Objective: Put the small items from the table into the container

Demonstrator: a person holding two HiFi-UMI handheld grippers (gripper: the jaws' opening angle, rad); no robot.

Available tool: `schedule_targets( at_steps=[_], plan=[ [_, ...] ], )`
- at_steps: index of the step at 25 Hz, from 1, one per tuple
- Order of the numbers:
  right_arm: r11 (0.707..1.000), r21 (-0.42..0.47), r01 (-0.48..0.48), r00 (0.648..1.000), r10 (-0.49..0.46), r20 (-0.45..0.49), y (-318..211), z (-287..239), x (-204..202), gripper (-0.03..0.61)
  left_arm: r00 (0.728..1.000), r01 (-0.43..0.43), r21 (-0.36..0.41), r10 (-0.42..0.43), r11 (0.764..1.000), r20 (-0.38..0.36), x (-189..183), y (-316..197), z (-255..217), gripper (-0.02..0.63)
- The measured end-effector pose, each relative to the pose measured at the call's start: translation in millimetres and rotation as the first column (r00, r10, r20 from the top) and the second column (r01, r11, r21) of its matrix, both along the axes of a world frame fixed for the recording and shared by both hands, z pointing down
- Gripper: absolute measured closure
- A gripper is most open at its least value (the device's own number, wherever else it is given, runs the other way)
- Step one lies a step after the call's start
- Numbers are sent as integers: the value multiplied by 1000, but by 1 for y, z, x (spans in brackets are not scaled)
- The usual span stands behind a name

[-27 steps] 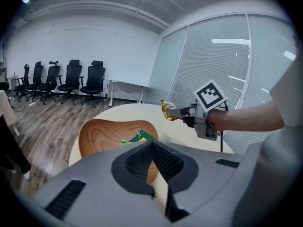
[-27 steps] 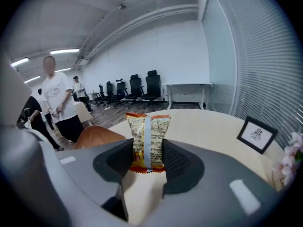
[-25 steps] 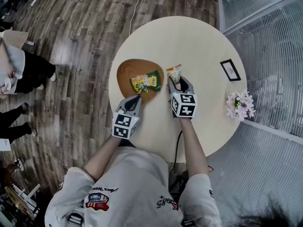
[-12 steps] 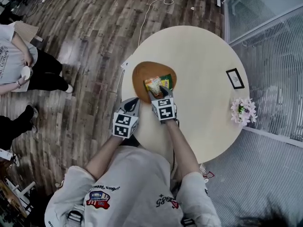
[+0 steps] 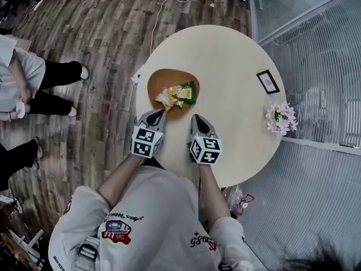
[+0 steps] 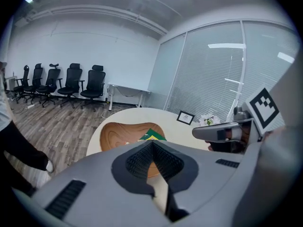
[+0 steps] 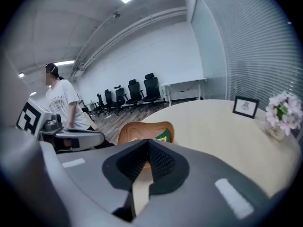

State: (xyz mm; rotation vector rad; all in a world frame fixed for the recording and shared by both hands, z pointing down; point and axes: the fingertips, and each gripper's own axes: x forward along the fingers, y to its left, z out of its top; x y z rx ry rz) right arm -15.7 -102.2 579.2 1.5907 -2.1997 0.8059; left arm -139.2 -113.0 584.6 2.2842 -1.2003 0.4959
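The glossy, crinkled snack packets (image 5: 169, 97), a green one (image 5: 186, 92) among them, lie heaped in the shallow wood-grained tray (image 5: 161, 81) with its rounded, uneven outline. I judge the job done: on the smooth, pale round table (image 5: 225, 55) only a small framed picture (image 5: 267, 81) and pink flowers (image 5: 281, 119) are left. My left gripper (image 5: 158, 113) and right gripper (image 5: 197, 117) point at the tray from its near side, jaws closed together, holding nothing

Office: row of swivel chairs (image 6: 71, 82), glass partition (image 6: 171, 67), blinds (image 6: 222, 79).
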Motion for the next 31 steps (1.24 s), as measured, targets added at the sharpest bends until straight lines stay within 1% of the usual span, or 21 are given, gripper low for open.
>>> schedule_targets(
  at_steps=[2, 5, 9, 13, 17, 31],
  plan=[
    [998, -12, -61, 998, 61, 17, 22, -2, 12, 577, 1000, -31, 4, 31, 999, 0, 11, 6, -1, 607],
    [991, -48, -124, 992, 125, 19, 46, 3, 23, 577, 997, -75, -4, 75, 997, 10, 26, 16, 0, 606],
    [984, -63, -165, 986, 167, 22, 65, 5, 27, 577, 994, -110, -4, 110, 994, 11, 40, 29, 1, 607],
    [985, -40, -167, 985, 168, 26, 70, -1, 20, 578, 990, -136, -7, 136, 991, 24, 45, 36, 4, 606],
    [988, -34, -153, 986, 155, 59, 70, -9, 12, 577, 989, -142, -3, 142, 990, 32, 47, 37, 0, 606],
    [993, -27, -111, 992, 113, 54, 67, -15, 2, 577, 991, -126, -18, 127, 992, 37, 43, 38, 3, 606]
  ],
)
